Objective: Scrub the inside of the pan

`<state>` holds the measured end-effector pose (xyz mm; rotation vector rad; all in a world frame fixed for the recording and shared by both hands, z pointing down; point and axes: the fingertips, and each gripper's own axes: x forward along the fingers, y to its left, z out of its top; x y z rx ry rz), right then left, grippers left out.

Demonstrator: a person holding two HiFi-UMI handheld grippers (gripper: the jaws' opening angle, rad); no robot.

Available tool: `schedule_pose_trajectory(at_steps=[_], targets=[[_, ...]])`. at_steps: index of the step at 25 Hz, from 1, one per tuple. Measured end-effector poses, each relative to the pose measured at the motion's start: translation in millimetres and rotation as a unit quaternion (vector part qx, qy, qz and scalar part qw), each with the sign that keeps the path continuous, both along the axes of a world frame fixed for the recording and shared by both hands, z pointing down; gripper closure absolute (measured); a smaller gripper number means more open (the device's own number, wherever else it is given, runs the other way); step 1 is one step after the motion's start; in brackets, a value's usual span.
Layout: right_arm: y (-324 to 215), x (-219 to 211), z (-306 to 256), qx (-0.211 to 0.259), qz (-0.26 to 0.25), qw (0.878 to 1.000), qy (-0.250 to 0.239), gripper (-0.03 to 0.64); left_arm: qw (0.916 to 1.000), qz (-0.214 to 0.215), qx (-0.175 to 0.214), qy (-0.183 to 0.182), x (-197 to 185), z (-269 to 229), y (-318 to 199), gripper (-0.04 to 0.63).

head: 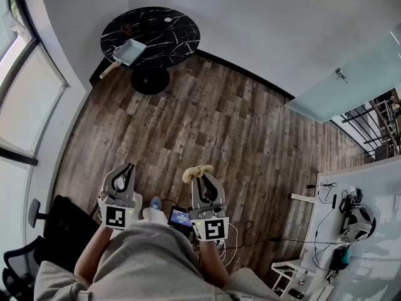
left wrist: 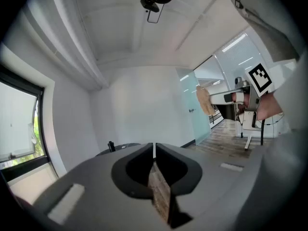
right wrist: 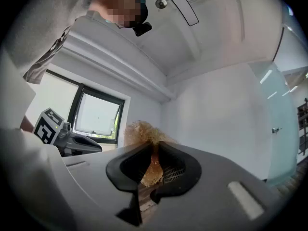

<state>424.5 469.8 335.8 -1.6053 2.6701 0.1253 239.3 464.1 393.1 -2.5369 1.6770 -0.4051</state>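
My left gripper [head: 128, 170] is closed on nothing; my right gripper [head: 204, 178] clamps the tan scrubber [head: 197, 171]. The pan [head: 129, 52] sits at the round table's [head: 166, 33] left edge.

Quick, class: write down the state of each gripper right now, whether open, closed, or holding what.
Left gripper: closed, nothing between its jaws.
Right gripper: closed on the tan scrubber.

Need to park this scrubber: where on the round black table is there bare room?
The table is bare on its right half, between the pan and the rim. The left edge is crowded by the pan, handle overhanging. A small white thing lies near the far rim.
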Motion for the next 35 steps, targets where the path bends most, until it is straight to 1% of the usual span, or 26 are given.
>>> schedule_pose_trajectory(at_steps=[3,6,9,11,15,18,24,28,32,35], targets=[[-3.3,-2.9,0.4,0.003,0.002,1.0,-0.008,0.554,0.9998,0.013,0.011,-0.012,9.4,0.4,-3.1,0.584],[-6.7,-4.7,1.4,0.0,-0.01,1.0,-0.004,0.552,0.9996,0.019,0.019,0.0,18.3,-3.5,-7.3,0.584],[-9.5,-9.4,2.5,-0.003,-0.028,1.0,0.004,0.548,0.9995,0.013,0.026,0.008,17.0,-6.2,-9.1,0.584],[-12.7,-14.1,2.8,-0.004,-0.036,0.999,0.01,0.546,0.9996,0.004,0.022,0.014,10.2,-4.3,-9.2,0.584],[-23.1,-26.7,1.2,-0.009,-0.047,0.999,0.014,0.546,0.9996,-0.016,0.015,0.015,-9.2,-2.3,-13.2,0.584],[-29.9,-39.8,0.9,-0.011,-0.058,0.998,0.022,0.546,0.9995,-0.021,0.015,0.016,-22.0,-1.8,-19.2,0.584],[-56.0,-61.5,-3.3,-0.013,-0.05,0.998,0.028,0.545,0.9996,-0.01,0.018,0.021,-44.8,-4.5,-47.4,0.584],[-72.3,-67.2,-4.4,-0.02,-0.037,0.998,0.036,0.545,0.9996,-0.001,0.015,0.026,-53.6,-5.0,-70.2,0.584],[-90.7,-79.1,-7.6,-0.022,-0.027,0.998,0.048,0.545,0.9989,0.015,0.021,0.038,-62.3,-8.1,-92.1,0.584],[-104.3,-93.6,-13.5,-0.018,-0.027,0.998,0.06,0.545,0.9987,0.028,0.019,0.039,-68.0,-8.1,-111.0,0.584]])
